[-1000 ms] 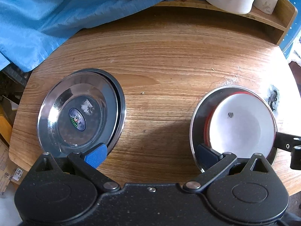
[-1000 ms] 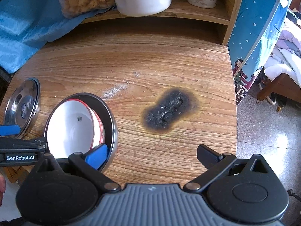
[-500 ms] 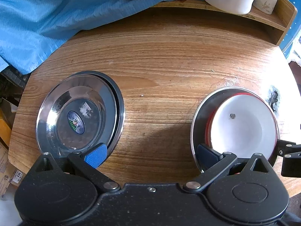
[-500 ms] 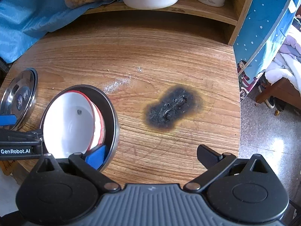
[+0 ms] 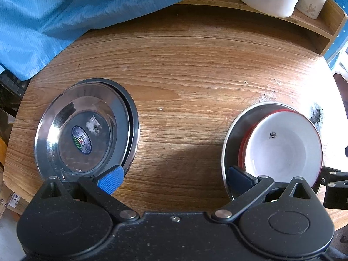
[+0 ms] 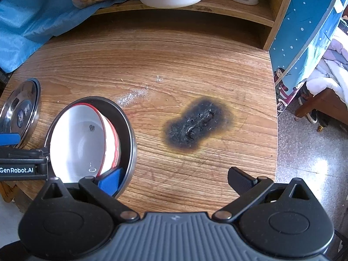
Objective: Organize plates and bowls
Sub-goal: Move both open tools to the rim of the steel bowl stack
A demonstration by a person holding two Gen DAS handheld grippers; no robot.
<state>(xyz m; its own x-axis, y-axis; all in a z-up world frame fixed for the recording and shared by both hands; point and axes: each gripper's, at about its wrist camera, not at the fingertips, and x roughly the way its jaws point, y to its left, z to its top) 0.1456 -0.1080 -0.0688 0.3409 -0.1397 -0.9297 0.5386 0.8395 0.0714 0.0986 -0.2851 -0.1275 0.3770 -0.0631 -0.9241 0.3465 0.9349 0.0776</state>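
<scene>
Your left gripper (image 5: 174, 180) hangs over the near edge of the wooden counter (image 5: 195, 69), its jaws spread wide with nothing between them. Just past its blue fingertip sit the shiny round steel plates (image 5: 84, 128), one nested in another, the top one carrying a blue oval sticker. Off to the right, well apart from them, the white enamel bowl with a red rim (image 5: 282, 150) rests inside a wider steel bowl (image 5: 233, 134); there may be a second red-rimmed bowl beneath it, though the stack is hard to read.

Your right gripper (image 6: 174, 179) also has its jaws fully apart and empty, its blue fingertip over the near rim of the steel bowl. Ahead of it lies a black scorch mark (image 6: 195, 124) on the counter.
</scene>
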